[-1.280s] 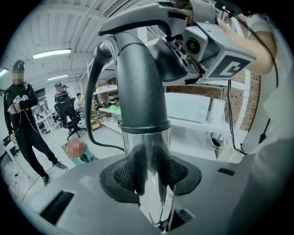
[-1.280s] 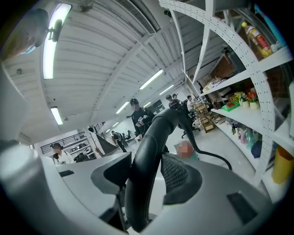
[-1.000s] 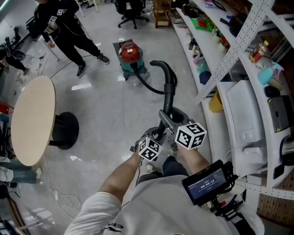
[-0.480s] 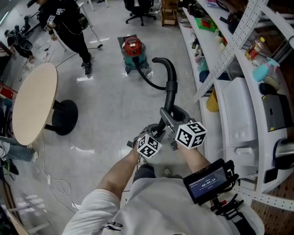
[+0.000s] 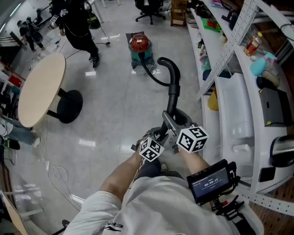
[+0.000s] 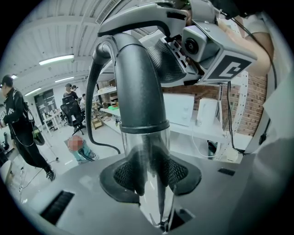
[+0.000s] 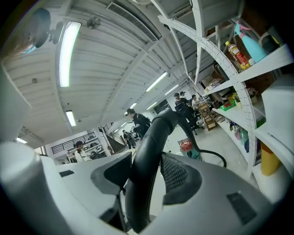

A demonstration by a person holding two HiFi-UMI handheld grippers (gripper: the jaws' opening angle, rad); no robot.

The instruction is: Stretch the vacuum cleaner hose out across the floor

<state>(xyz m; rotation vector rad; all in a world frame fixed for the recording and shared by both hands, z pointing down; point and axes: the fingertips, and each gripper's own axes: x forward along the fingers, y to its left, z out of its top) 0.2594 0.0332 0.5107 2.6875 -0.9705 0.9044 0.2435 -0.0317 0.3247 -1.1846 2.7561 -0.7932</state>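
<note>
**Q:** State of jaws?
**A:** My left gripper (image 6: 150, 172) pinches the hose (image 5: 173, 80) at its clear end tube; my right gripper (image 7: 146, 176) clamps its black neck.
**Q:** Hose location?
**A:** It runs from my jaws over the floor (image 5: 115, 105) to the vacuum cleaner (image 5: 139, 47).

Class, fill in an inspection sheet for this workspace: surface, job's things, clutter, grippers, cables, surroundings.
Surface: glossy grey floor, with light reflections.
Job's things: vacuum stands far off; black hose curves from it over the floor and arches up to the claws, not yet straight.
Clutter: round table to the left of the hose.
Grippers: left claw shut on the hose's clear end tube; right claw shut on its black bend.
Cables: thin white cable looped on the floor at left.
Surroundings: stocked shelves at right; person in black and chair beyond the vacuum.
</note>
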